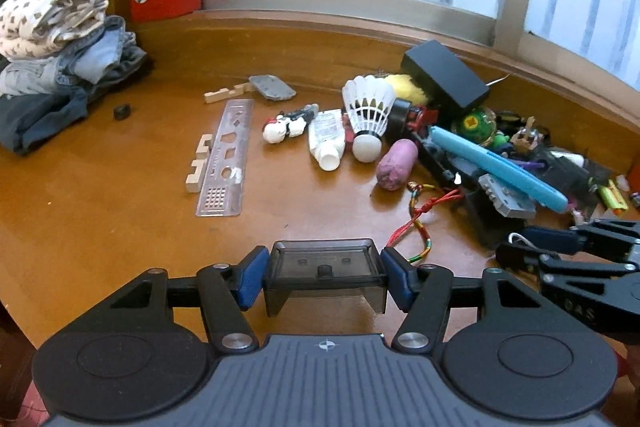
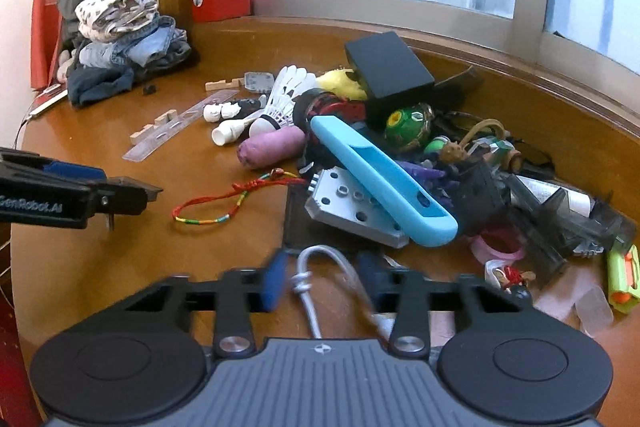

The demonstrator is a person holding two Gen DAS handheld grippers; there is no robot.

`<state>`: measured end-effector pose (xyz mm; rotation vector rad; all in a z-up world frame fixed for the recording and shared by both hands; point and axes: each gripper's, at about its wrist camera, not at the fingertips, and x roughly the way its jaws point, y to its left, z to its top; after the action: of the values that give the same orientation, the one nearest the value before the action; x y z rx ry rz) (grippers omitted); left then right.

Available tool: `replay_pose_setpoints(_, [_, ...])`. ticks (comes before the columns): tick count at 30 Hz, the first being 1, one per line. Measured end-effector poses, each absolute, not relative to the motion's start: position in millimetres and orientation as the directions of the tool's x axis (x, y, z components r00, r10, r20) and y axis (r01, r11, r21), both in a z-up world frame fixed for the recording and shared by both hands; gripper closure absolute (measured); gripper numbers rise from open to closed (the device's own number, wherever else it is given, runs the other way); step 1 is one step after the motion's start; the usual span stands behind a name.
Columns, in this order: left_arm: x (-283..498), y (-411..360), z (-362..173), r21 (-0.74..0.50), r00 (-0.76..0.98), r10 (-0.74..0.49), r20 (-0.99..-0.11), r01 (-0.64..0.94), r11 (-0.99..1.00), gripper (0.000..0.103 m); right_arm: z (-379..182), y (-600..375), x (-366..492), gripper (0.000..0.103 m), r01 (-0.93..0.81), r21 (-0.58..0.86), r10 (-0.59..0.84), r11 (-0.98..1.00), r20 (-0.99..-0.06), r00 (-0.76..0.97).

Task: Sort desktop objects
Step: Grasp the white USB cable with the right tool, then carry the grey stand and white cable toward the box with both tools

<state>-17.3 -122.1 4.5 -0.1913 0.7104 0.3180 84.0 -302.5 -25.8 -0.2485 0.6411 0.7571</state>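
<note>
Clearly the main risk sits with the right tongs [image 2: 320, 281]: the white cord [image 2: 316, 267] loops up between the blue pads, which are blurred, so I cannot tell whether they already pinch it. One end runs back under the tool, the other toward the heap. If it is caught under the grey block [image 2: 354, 209] or the blue case [image 2: 384, 179] at centre frame, a pull could drag those along and spill the heap across the desk [image 2: 100, 259]. The thin cord could also slip free of a loose pinch.

At lower centre of the left view, the left tongs [image 1: 324, 273] grip a smoky clear plastic tray [image 1: 324, 263] by its two short sides, pads pressed flat against it, and the right view shows it raised off the wood. Held only at the ends, it might twist or drop if tilted further.

Most remaining clutter lies in the right half of both views, the shuttlecock [image 1: 368, 107] and pink roll [image 1: 396, 163] at its near edge, the red bracelet [image 2: 236, 199] just ahead of the cord.
</note>
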Motion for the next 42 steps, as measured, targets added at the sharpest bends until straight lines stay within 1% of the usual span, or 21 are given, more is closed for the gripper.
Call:
replay_pose_setpoints(1, [-17.6, -121.5, 5.5, -0.069, 0.719, 0.21, -0.663, -0.337, 0.939, 0.042, -25.1, -301.7, 82.9, 0.078, -0.697, 0.008, 0.55, 0.717, -0.621, 0.558])
replay_pose_setpoints(5, [-16.9, -122.3, 10.7, -0.079, 0.745, 0.161, -0.648, -0.276, 0.958, 0.042, -16.4, -308.2, 75.0, 0.083, -0.656, 0.013, 0.533, 0.754, -0.597, 0.6])
replay_pose_setpoints(14, [-5.4, -136.5, 23.9, -0.106, 0.8, 0.034, -0.599, -0.122, 0.987, 0.042, 25.1, -346.8, 49.5, 0.083, -0.517, 0.097, 0.493, 0.851, -0.487, 0.721])
replay_pose_setpoints(26, [13.0, -174.4, 39.2, -0.096, 0.823, -0.078, -0.562, 0.029, 0.995, 0.042, 51.4, -395.9, 18.5, 0.083, -0.363, 0.08, 0.358, 0.928, -0.455, 0.816])
replay_pose_setpoints(31, [18.0, -195.9, 39.8, -0.096, 0.82, -0.102, -0.564, 0.058, 0.994, 0.042, 58.5, -417.0, 11.4, 0.083, -0.332, 0.088, 0.335, 0.939, -0.447, 0.829])
replay_pose_setpoints(37, [26.4, -228.5, 43.3, -0.094, 0.818, -0.111, -0.565, 0.069, 0.993, 0.042, 67.7, -448.4, 7.1, 0.083, -0.339, 0.083, 0.34, 0.937, -0.43, 0.836])
replay_pose_setpoints(42, [31.9, -258.7, 47.6, -0.083, 0.818, -0.109, -0.564, 0.075, 0.994, 0.042, 77.8, -484.3, 10.8, 0.083, -0.338, 0.137, 0.364, 0.931, -0.408, 0.837])
